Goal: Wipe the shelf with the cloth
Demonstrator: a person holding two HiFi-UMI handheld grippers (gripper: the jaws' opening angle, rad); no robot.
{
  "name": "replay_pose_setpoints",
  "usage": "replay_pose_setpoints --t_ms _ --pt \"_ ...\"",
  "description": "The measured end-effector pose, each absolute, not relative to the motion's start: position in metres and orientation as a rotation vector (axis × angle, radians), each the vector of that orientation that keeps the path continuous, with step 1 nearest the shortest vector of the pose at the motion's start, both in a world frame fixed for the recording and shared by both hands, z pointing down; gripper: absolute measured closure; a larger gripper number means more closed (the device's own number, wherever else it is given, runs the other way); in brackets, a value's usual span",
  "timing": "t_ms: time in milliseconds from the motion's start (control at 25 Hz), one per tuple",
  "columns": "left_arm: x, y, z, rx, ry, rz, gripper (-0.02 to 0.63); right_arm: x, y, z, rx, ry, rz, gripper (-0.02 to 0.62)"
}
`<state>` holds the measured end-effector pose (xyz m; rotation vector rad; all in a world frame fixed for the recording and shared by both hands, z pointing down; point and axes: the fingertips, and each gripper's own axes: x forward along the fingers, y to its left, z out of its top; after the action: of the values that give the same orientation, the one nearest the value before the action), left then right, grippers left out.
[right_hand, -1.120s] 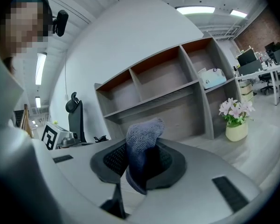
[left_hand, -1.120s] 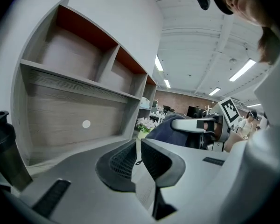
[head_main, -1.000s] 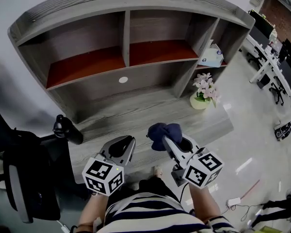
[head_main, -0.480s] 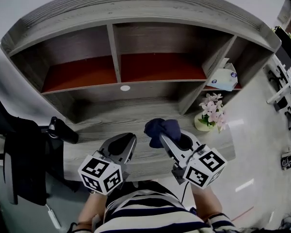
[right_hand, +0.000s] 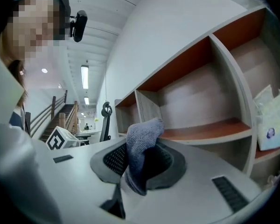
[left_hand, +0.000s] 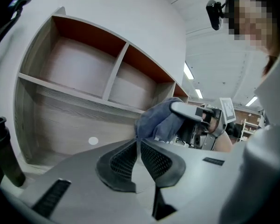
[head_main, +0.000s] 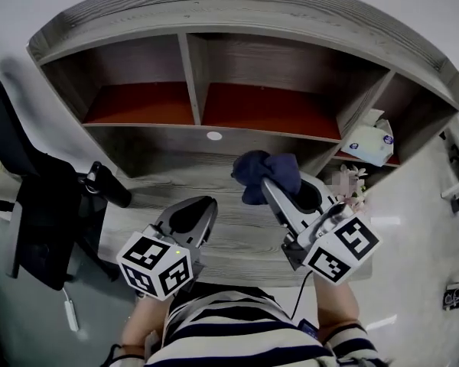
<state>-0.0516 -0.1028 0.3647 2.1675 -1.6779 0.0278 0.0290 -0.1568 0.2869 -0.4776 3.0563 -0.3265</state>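
In the head view, the right gripper [head_main: 274, 191] has come up and forward over the last second, carrying the cloth [head_main: 265, 173] from over the front of the desk [head_main: 168, 186] to just short of the shelf [head_main: 214, 17]. The cloth now hangs ahead of and above that gripper's jaws, below the red-brown board, and does not touch it. I judge that wiping has not started and the reach toward the board is under way. The left gripper [head_main: 193, 214] stays low and to the side, well behind the cloth.

In the left gripper view, the left gripper's [left_hand: 137, 143] black mesh-textured pads meet edge to edge with nothing between them. Beyond its tips and to the right, the dark blue cloth bunches softly around the right gripper's grey jaw. A dark bottle [left_hand: 3, 153] stands far off to the left.

In the right gripper view, the right gripper's [right_hand: 139, 164] jaws are clamped on the cloth [right_hand: 142, 139], a knitted, nubbly fabric folded into a hump that rises above the pads. Ahead lie grey wood-grain walls and a smooth board, and a soft tissue pack [right_hand: 272, 120] sits in the far right compartment.
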Motion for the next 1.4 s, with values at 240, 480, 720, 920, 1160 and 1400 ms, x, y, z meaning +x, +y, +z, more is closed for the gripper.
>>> replay_pose_setpoints --t_ms 240,480,720,920,1160,1400 --pt "-0.059 -0.115 0.356 2.153 -1.753 0.093 0.566 0.013 -0.158 0.244 -0.355 3.005 -0.249 0.499" --pt "-0.066 -0.125 0.341 2.183 -1.748 0.074 0.565 -0.006 -0.161 0.190 -0.280 2.959 -0.096 0.499" --pt "-0.080 -0.128 0.317 2.222 -1.684 0.001 0.566 -0.023 -0.168 0.154 -0.276 2.894 -0.018 0.499" --pt "-0.098 -0.127 0.310 2.234 -1.783 0.088 0.565 -0.044 -0.169 0.133 -0.267 2.826 0.039 0.499" --pt "-0.113 -0.127 0.300 2.227 -1.827 0.014 0.565 -0.075 -0.176 0.119 -0.359 2.804 0.241 0.499" --pt "-0.118 -0.126 0.300 2.232 -1.841 -0.003 0.565 -0.093 -0.183 0.118 -0.469 2.762 0.372 0.499"
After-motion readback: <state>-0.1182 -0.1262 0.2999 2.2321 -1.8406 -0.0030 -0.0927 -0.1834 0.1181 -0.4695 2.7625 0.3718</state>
